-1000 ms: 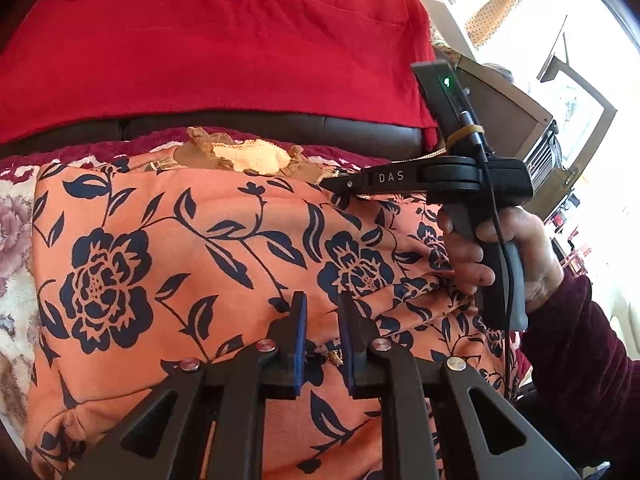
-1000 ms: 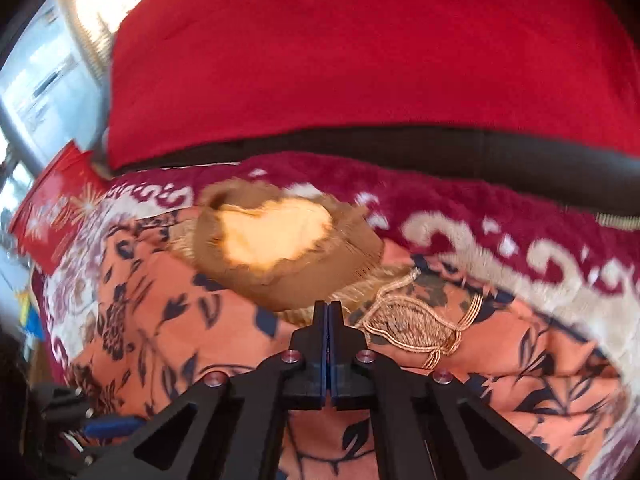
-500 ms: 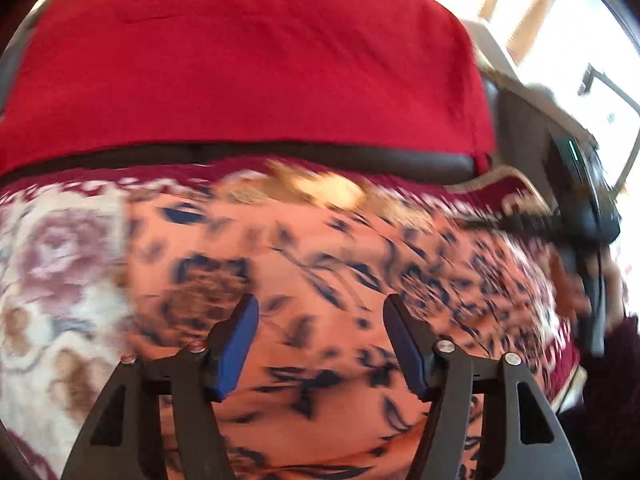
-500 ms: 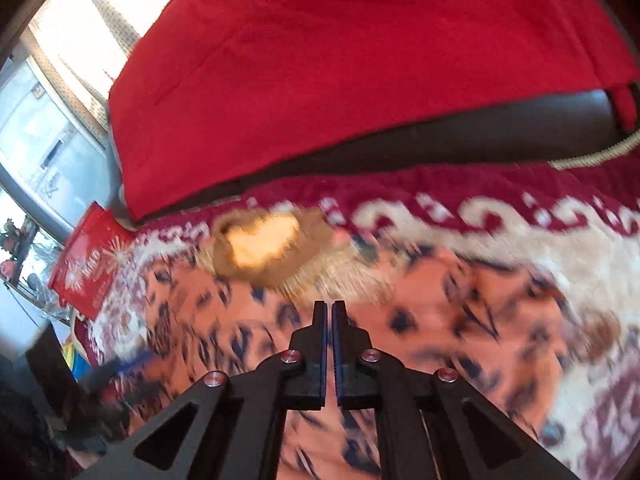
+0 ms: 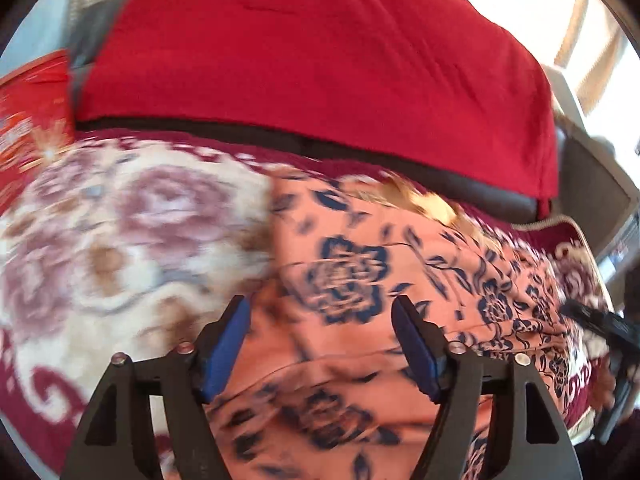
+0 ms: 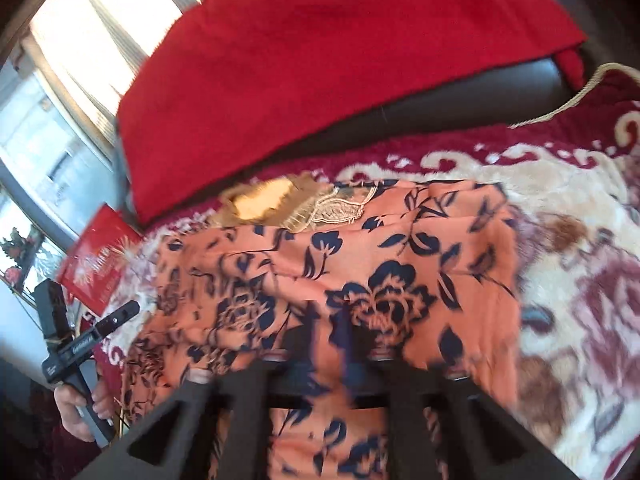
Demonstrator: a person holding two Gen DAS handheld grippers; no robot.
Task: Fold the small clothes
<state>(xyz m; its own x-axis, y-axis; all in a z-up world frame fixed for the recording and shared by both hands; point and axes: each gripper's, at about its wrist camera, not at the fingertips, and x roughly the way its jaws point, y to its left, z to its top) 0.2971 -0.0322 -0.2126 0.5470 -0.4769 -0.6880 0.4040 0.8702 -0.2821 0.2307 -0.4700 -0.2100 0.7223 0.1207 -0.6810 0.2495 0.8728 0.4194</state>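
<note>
Orange floral garment (image 5: 384,320) lies folded on the patterned blanket (image 5: 120,240), its embroidered neckline at 12 o'clock. Left gripper (image 5: 320,344): jaws have just been opening, stand apart, nothing clamped. Right gripper (image 6: 332,344): blurred, jaws have just been opening, fabric below but not pinched. Before the next fold, align edges, then pinch both near corners evenly. The blanket is plush, so cloth may drag. A red throw (image 6: 340,52) covers the dark sofa back (image 6: 460,100) at 12 o'clock; a bright window (image 6: 60,80) at 10 o'clock.
</note>
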